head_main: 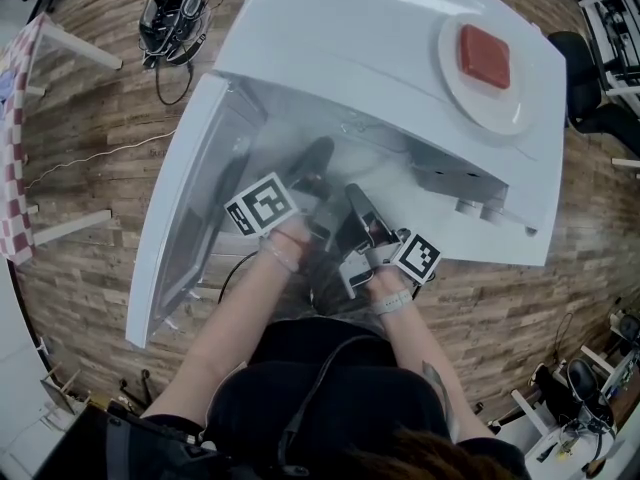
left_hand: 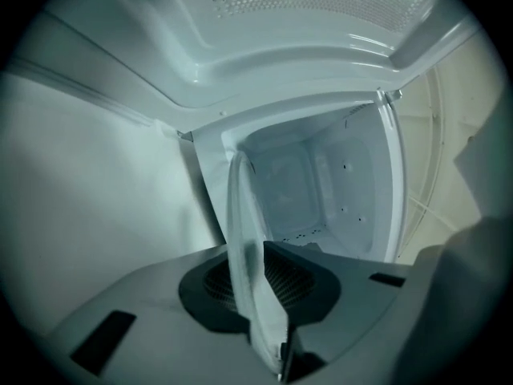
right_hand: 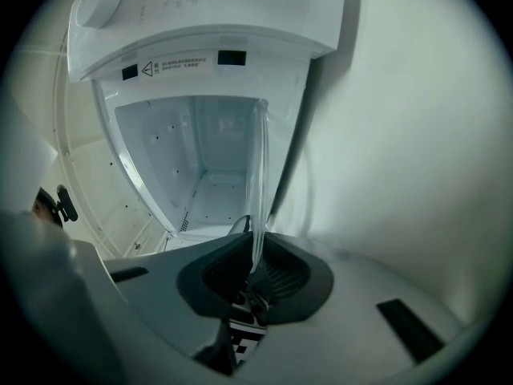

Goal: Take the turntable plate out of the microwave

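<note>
Both grippers have got the glass plate (left_hand: 247, 239) pinched by its rim. The left gripper (left_hand: 260, 299) clamps one edge and the right gripper (right_hand: 252, 273) clamps the opposite one. The plate stands edge-on ahead of each, at the mouth of the open microwave (head_main: 340, 38).

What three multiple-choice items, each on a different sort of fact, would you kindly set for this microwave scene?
1. Where is the red block? A) on the floor B) on the white dish atop the microwave C) in a gripper
2. How many grippers clamp the turntable plate? A) none B) one C) two
3. The microwave's door is: A) open B) shut C) taken off

1 B: the block lies on the dish on the roof.
2 C: the plate's rim sits between the fingers of the left gripper and the right gripper.
3 A: the door hangs wide at the left.
</note>
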A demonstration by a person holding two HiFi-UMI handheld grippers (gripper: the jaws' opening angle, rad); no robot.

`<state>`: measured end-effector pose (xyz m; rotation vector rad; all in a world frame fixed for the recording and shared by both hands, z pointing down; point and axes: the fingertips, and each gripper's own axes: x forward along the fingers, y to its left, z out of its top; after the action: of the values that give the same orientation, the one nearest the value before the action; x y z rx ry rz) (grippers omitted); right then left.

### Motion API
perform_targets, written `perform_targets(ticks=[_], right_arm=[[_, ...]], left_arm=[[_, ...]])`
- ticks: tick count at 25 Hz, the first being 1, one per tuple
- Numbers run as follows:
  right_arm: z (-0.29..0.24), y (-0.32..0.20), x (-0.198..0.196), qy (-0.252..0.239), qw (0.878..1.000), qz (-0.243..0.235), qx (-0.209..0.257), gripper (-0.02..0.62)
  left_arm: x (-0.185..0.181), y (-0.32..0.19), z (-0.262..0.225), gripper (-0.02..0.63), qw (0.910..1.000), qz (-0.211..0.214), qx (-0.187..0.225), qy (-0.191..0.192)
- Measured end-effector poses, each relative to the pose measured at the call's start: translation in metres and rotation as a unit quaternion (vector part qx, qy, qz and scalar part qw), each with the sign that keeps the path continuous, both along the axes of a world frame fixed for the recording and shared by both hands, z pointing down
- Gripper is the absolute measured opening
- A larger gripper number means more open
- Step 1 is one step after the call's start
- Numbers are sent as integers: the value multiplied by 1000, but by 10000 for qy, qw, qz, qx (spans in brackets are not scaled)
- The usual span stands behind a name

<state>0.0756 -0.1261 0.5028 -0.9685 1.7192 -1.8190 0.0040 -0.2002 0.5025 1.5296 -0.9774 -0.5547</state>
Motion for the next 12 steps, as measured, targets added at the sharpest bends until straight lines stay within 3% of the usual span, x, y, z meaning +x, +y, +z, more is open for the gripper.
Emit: perform_targets(ticks=[9,12], right_arm=[[-3,-1,-1,188,9983,-423,348,57],[-1,-8,11,292,9988,-239,309,75]], left_arm=[[-1,0,2,44,9981,-163,-150,575],[0,1,2,40,9971,-188,-207,708]])
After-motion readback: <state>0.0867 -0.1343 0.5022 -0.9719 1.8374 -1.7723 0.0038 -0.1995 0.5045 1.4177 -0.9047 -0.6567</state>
